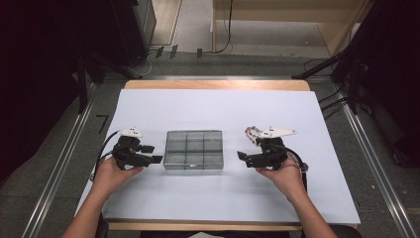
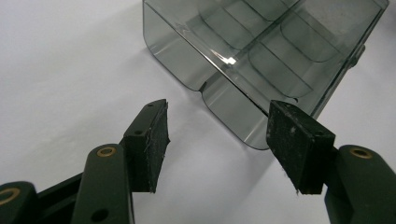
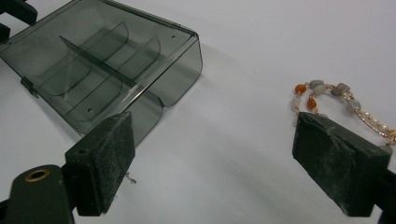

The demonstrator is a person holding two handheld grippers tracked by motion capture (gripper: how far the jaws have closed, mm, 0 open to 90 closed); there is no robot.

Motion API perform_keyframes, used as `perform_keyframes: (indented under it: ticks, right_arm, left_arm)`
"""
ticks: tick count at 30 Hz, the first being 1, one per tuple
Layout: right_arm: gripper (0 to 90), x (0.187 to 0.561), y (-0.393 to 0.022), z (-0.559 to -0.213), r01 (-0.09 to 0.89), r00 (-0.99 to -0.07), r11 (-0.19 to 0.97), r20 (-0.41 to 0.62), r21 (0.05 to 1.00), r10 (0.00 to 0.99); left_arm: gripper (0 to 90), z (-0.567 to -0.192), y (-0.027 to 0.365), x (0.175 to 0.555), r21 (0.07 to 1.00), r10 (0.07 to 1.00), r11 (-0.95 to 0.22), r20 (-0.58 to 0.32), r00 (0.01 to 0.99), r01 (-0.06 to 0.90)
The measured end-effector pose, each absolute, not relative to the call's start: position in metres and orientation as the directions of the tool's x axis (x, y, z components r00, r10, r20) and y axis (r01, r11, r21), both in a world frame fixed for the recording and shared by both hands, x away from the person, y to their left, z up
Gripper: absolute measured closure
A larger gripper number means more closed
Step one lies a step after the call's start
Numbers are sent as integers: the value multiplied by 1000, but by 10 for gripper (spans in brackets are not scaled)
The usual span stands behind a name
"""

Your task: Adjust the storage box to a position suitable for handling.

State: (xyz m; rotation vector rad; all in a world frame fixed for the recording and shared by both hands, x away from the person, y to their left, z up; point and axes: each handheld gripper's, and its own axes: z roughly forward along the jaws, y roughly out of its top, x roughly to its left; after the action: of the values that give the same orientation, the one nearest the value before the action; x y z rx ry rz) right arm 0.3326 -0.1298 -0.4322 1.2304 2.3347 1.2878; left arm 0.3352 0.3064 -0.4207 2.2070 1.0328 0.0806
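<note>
A smoky clear compartment box (image 1: 193, 149) lies open-topped in the middle of the white sheet, its dividers visible and its compartments empty. My left gripper (image 1: 152, 153) rests just left of it, open, with its jaws toward the box. In the left gripper view the jaws (image 2: 219, 121) stand wide apart with the box corner (image 2: 261, 51) close ahead. My right gripper (image 1: 242, 157) sits to the right of the box, open too. From the right gripper view (image 3: 215, 130), the box (image 3: 107, 60) is at upper left. A beaded bracelet (image 3: 327, 91) lies by the right jaw's pad; in the high view the bracelet (image 1: 252, 133) is behind the gripper.
The white sheet (image 1: 213, 109) covers a wooden table whose far edge (image 1: 218, 85) shows beyond it. Metal rails (image 1: 74, 144) run along both sides, and cables and dark stands crowd the floor at the back.
</note>
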Motion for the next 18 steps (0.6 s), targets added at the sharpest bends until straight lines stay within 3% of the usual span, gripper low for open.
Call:
perform_keyframes:
  ticks: [7,8,14,18]
  right_arm:
    - [152,331,-125,-432,572,-646,292,202,766,736]
    - [246,330,-125,-432,559,-668,309,198,770,717]
    - [307,328,-122,-432,547,-697,343,190,763,691]
    - [352,327,-120,-432,549,-702,361,182,754,688]
  left_arm:
    - [428,-419,308,336,620,712,-419,-228,664,663]
    - [454,-418,309,337,623,710,-407,-244,661,668]
    - [452,-416,308,336,627,704,-415,-237,669,659]
    - [393,-415,310,335,629,709,-408,-238,663,661]
